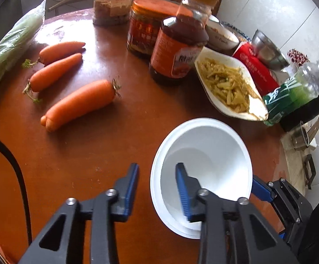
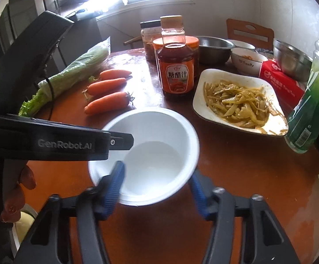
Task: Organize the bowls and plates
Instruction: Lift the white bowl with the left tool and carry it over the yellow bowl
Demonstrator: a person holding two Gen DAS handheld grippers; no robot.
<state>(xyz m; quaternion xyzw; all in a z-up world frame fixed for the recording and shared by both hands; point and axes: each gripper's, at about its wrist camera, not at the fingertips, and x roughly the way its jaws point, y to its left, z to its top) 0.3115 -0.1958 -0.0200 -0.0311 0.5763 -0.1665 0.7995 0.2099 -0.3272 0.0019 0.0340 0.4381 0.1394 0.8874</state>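
A stack of white bowls (image 1: 203,167) stands on the brown round table; it also shows in the right wrist view (image 2: 155,149). My left gripper (image 1: 157,184) is open, its right finger inside the top bowl and its left finger outside over the table, straddling the rim. My right gripper (image 2: 157,184) is open around the bowl stack's near side, one finger inside and one outside the rim; whether the pads touch is unclear. A white plate of shredded stir-fry (image 2: 240,101) lies behind the bowls; it also shows in the left wrist view (image 1: 229,83).
Three carrots (image 1: 71,83), bagged celery (image 2: 71,77), a sauce bottle (image 2: 177,66), jars (image 1: 146,26), a small white bowl (image 2: 247,62), steel bowls (image 2: 214,48), a red tissue pack (image 2: 280,81) and a green bottle (image 2: 311,101) crowd the table's far half.
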